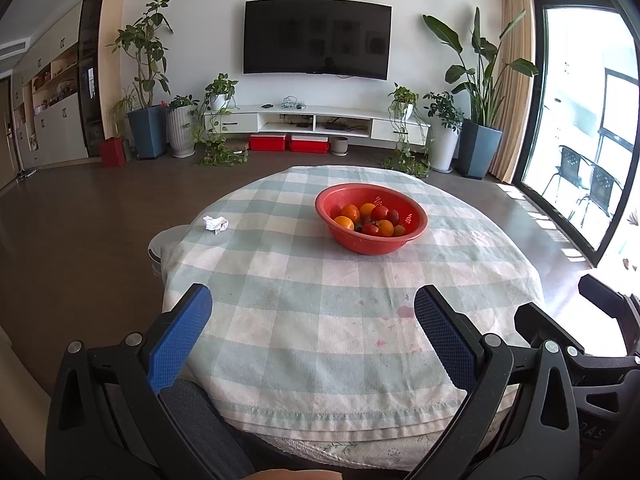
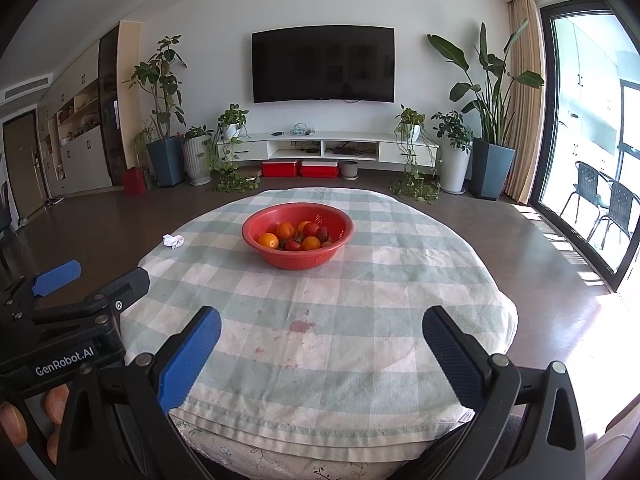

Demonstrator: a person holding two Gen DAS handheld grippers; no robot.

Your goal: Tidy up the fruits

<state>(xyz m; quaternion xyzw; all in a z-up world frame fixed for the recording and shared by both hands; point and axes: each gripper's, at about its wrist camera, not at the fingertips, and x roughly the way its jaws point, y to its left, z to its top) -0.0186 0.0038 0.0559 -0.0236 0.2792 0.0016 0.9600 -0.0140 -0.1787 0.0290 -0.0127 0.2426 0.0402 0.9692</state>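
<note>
A red bowl [image 1: 372, 240] stands on the far half of a round table with a checked cloth [image 1: 320, 340]. It holds several oranges [image 1: 344, 223] and small red tomatoes [image 1: 379, 213]. The bowl also shows in the right wrist view [image 2: 298, 258], with oranges [image 2: 268, 240] and tomatoes [image 2: 311, 230] inside. My left gripper [image 1: 312, 300] is open and empty over the table's near edge, well short of the bowl. My right gripper [image 2: 322, 322] is open and empty, also at the near edge. The left gripper shows at the left of the right wrist view [image 2: 100, 276].
A crumpled white tissue [image 1: 216, 223] lies on the cloth left of the bowl. Red stains [image 2: 302, 325] mark the cloth near me. Beyond the table are dark floor, a TV cabinet [image 1: 316, 120], potted plants and a glass door at the right.
</note>
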